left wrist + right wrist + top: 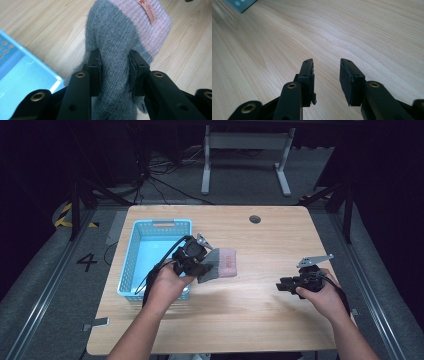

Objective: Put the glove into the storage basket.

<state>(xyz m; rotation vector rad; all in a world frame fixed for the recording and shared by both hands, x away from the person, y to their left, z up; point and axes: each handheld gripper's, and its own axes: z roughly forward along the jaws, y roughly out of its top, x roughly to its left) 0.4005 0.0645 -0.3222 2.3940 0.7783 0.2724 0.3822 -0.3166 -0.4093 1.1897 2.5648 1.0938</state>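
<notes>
A knitted sock, grey with a pink ribbed cuff (pixel 221 263) (pixel 117 42), hangs lifted just above the wooden table (pixel 260 315), to the right of the blue basket (pixel 131 251). My left gripper (pixel 206 268) (pixel 115 70) is shut on the sock's grey part, and both pads press into the knit. A pink label is sewn on the cuff (pixel 148 11). My right gripper (pixel 283 285) (pixel 326 72) rests low over the table at the right, open, with bare wood between its jaws.
The blue perforated basket's corner (pixel 17 67) lies left of the left gripper, close by. A small round hole (pixel 255 219) sits in the table's far side. White desk legs (pixel 245 150) stand beyond the table on the floor.
</notes>
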